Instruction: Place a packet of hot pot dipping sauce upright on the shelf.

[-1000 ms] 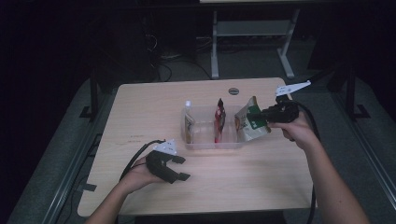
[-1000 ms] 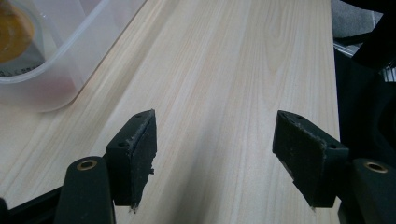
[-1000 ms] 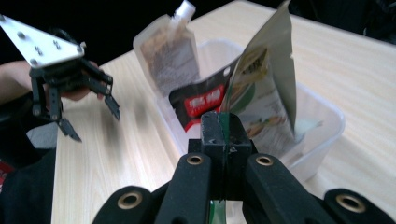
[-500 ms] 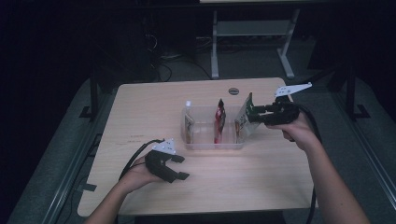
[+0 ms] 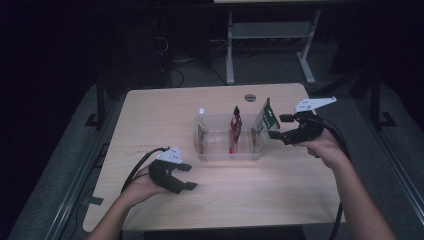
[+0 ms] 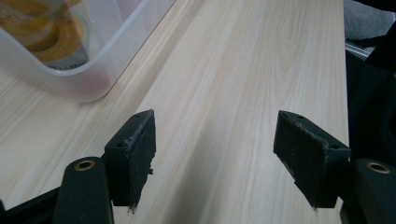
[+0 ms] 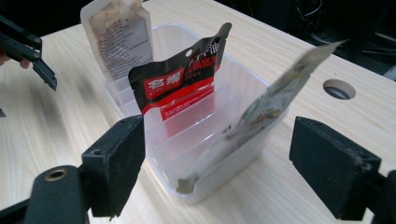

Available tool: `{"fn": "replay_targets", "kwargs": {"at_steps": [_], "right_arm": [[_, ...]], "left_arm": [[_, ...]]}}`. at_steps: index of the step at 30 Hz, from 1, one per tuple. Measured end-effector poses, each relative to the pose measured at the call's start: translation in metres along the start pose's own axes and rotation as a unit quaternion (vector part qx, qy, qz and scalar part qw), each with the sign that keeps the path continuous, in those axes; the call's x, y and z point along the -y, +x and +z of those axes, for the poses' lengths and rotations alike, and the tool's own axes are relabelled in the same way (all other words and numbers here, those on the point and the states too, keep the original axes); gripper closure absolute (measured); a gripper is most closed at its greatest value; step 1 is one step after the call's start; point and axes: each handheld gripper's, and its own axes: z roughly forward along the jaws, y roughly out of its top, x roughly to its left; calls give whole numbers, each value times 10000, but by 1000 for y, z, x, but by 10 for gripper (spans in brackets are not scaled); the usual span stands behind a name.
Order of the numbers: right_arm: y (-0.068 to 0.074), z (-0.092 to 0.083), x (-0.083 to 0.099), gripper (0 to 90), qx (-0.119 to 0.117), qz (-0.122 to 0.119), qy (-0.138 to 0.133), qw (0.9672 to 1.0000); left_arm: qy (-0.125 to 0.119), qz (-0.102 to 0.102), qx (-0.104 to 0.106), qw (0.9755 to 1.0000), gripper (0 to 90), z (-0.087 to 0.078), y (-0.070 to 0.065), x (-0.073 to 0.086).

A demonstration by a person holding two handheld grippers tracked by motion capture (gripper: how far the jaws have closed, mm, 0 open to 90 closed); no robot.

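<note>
A clear plastic bin [image 5: 216, 150] with dividers stands mid-table. Three pouches stand in it: a white-and-yellow one [image 5: 201, 132] at the left end, a red-and-black one [image 5: 234, 131] in the middle, a green one [image 5: 263, 122] at the right end. My right gripper [image 5: 276, 128] hovers open just right of the bin. In the right gripper view its jaws [image 7: 224, 163] stand wide apart with the green pouch [image 7: 275, 98] leaning in the nearest slot, untouched. My left gripper [image 5: 186, 176] rests open on the table in front of the bin's left corner, with nothing between its fingers [image 6: 135, 154].
The wooden table [image 5: 150, 125] has a round cable hole [image 5: 250, 97] behind the bin. A metal stand [image 5: 270, 35] is on the dark floor beyond the table. The bin's corner [image 6: 93, 70] lies just ahead of my left gripper.
The green pouch went from tilted at the bin's right end to standing in its right slot. My right gripper has drawn back a little. The left gripper stayed put.
</note>
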Motion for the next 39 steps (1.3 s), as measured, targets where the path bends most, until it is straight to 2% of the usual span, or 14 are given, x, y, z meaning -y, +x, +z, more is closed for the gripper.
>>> {"fn": "replay_targets", "kwargs": {"at_steps": [7,9,11,15,18,19,28,33,36,39], "right_arm": [[3,-13,13,165,53,13,-9,10000],[8,-17,21,163,60,10,5,10000],[9,-18,24,163,65,4,12,10000],[17,-19,44,166,117,117,-11,9999],[19,-18,52,169,123,158,-40,9998],[22,-16,60,170,143,179,21,9997],[38,-15,85,155,260,139,236,9993],[47,-15,103,143,362,152,328,9987],[52,-16,112,143,349,229,382,9984],[54,-13,115,140,410,35,578,9975]], "left_arm": [[67,-43,-66,9999,290,-6,-1,6],[49,-65,-103,9999,289,-9,-1,11],[56,-70,-112,9999,289,-10,-1,12],[53,-111,-190,9997,287,-15,-2,18],[51,-150,-221,9996,284,-17,-3,22],[77,-156,-244,9996,283,-18,-3,24],[129,-163,-487,9986,277,-23,-4,40],[342,-77,-623,9974,249,-21,-3,46],[376,-70,-702,9968,211,-18,-2,49],[403,-148,-719,9965,191,-15,-1,51]]}}
